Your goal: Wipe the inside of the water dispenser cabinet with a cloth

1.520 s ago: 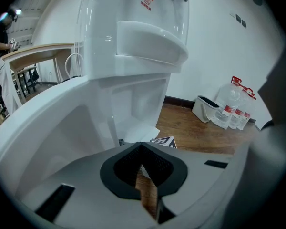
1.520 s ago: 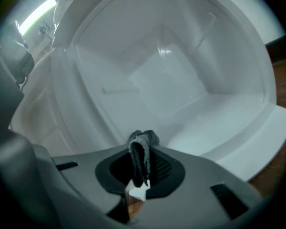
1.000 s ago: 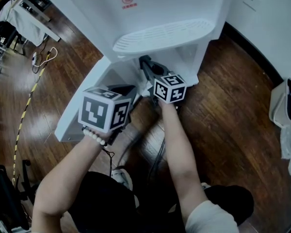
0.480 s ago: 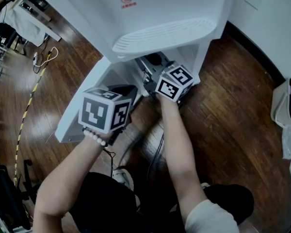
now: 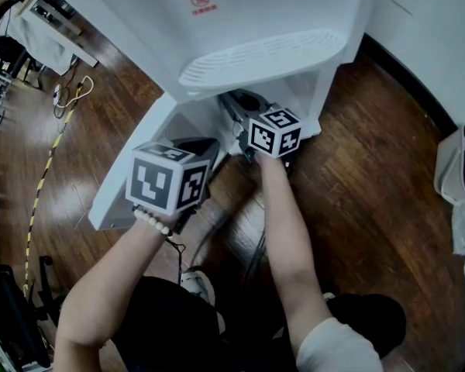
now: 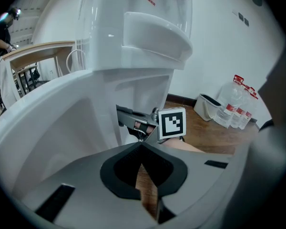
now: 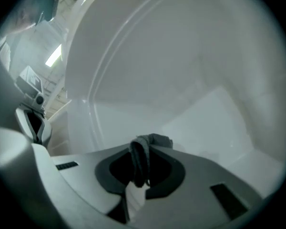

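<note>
Head view: my right gripper (image 5: 240,108) reaches into the open lower cabinet (image 5: 298,91) of the tall white plastic water dispenser (image 5: 263,22). Its marker cube was tilted half a second ago and now sits squarer. My left gripper (image 5: 205,147) is outside, by the swung-open white door (image 5: 132,169), unmoved.

Left gripper view: my fingers meet at the tips and hold nothing. Brown wooden floor (image 6: 202,124) lies beyond.

Right gripper view: my fingers are clamped on a crumpled dark grey cloth (image 7: 140,156) inside the cabinet, near its pale inner wall. Contact with the wall is unclear.

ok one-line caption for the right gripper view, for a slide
Right tool pinching a dark grey cloth inside the white plastic dispenser cabinet.
</note>
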